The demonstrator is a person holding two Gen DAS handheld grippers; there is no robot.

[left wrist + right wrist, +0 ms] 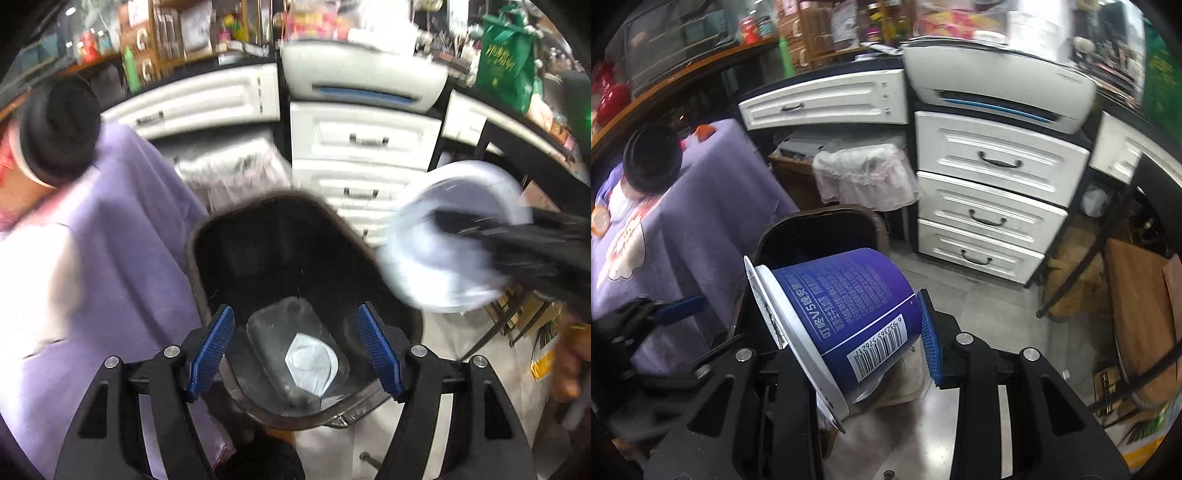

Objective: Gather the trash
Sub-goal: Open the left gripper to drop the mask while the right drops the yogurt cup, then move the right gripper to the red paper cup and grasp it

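My left gripper [295, 350] stands wide, with nothing between its blue pads [212, 347]. It hangs directly over the mouth of the dark trash bin [207, 236], and between the fingers I see down to the bottom, where a white crumpled piece [312, 363] lies on a clear plastic tray [266, 325]. I judge that this hand has no more work here.

My right gripper [849, 339] is at a narrow opening and holds the blue cup [849, 295] with a barcode. The right pad [929, 336] presses on the cup's base; the left finger is hidden behind the white rim [798, 343], so I cannot see that contact. The cup lies on its side, with its mouth toward the left of the picture.

In the left wrist view the cup [450, 236] shows as a blurred white circle, just beside the right edge of the bin and above it, not yet over the opening.

To do this step well, I think I must bring the cup fully over the opening before I let it go, keeping the rim inside the bin's edge. The left gripper should first move aside, because the two are near each other. Beside the bin hangs the purple cloth [701, 206] of a table.
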